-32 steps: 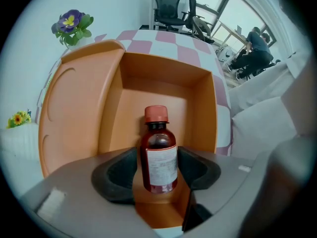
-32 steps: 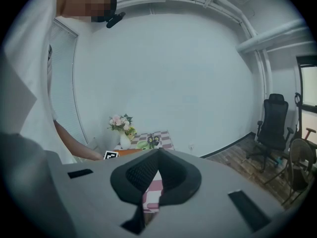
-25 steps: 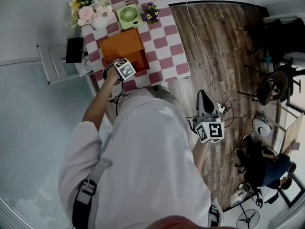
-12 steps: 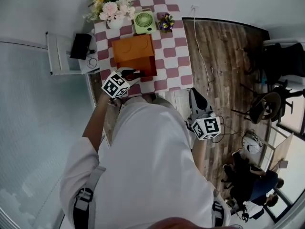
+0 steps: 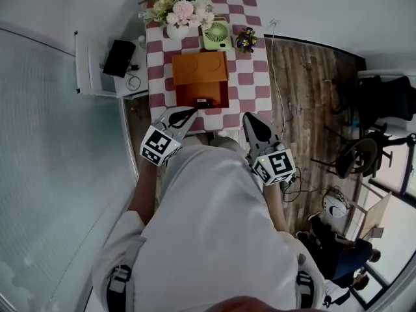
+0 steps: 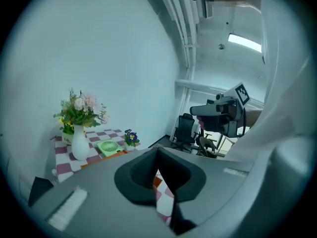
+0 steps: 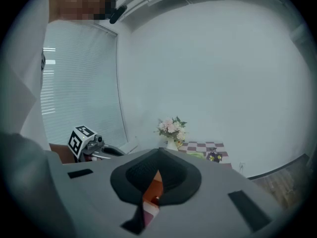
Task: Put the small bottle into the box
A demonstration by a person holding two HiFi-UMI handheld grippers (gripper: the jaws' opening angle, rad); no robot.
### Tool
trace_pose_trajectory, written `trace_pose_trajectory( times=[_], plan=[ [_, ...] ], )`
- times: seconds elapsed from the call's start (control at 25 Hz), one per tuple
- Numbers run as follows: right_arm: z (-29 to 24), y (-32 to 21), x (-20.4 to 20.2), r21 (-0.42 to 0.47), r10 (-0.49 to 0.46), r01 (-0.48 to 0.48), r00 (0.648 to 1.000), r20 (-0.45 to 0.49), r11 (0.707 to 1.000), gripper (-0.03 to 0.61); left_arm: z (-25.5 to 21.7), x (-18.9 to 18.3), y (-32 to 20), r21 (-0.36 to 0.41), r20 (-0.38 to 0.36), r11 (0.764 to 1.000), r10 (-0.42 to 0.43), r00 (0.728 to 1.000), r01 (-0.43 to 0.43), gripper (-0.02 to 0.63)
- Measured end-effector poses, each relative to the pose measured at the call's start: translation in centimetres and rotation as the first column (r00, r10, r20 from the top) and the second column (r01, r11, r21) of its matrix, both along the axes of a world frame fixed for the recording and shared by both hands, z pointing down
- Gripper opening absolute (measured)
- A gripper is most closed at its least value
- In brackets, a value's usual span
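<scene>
In the head view an orange wooden box (image 5: 200,70) stands on the checkered table (image 5: 250,90). In its open near compartment lies a small dark bottle (image 5: 201,101). My left gripper (image 5: 190,112) is shut and empty, its tips just short of the box's near left corner, apart from the bottle. In the left gripper view its jaws (image 6: 158,151) meet with nothing between them. My right gripper (image 5: 247,118) hovers at the table's near edge, right of the box. Its jaws (image 7: 158,158) are also together and empty.
A white vase of flowers (image 5: 177,12), a green fan (image 5: 216,35) and a small pot of purple flowers (image 5: 246,41) stand behind the box. A white shelf with a black device (image 5: 119,58) is left of the table. Wooden floor (image 5: 305,96) and chairs lie to the right.
My left gripper has drawn back from over the box's open compartment to the table's near edge, and its jaws have closed. The right gripper has come up beside it.
</scene>
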State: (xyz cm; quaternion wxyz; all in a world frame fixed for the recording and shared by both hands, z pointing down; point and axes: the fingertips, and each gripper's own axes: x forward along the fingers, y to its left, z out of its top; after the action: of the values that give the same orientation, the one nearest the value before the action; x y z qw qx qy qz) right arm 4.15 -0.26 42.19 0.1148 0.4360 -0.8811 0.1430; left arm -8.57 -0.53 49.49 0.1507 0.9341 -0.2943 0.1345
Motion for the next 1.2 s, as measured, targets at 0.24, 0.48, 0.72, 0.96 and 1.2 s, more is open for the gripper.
trace_pose_trajectory(
  times=[0.24,0.48,0.72,0.96,1.2],
  plan=[
    [-3.4,-0.6,-5.6,0.105,-0.059,0.056,0.998,0.018,0.993,0.003,-4.6,-2.5,-0.1,0.135,-0.061,0.991,0.022,0.998,-0.013,0.000],
    [-6.6,-2.1,-8.4,0.198,-0.059,0.039,0.994,0.096,0.979,0.003,-9.9,-4.6,0.1,0.236,-0.176,0.963,-0.089,0.980,0.130,0.000],
    [-8.5,-2.8,-10.0,0.308,-0.111,0.089,0.992,0.054,0.947,0.003,-13.4,-6.0,0.5,0.303,-0.193,0.917,-0.206,0.959,0.258,0.000],
    [-8.7,-3.4,-9.7,0.334,-0.109,0.091,0.993,0.035,0.938,0.002,-14.5,-6.3,0.6,0.293,-0.170,0.912,-0.247,0.954,0.289,0.000],
    [-8.5,-3.2,-7.7,0.347,-0.111,0.096,0.994,0.022,0.933,0.002,-14.3,-5.0,-0.2,0.308,-0.140,0.912,-0.238,0.961,0.271,0.001]
  ],
)
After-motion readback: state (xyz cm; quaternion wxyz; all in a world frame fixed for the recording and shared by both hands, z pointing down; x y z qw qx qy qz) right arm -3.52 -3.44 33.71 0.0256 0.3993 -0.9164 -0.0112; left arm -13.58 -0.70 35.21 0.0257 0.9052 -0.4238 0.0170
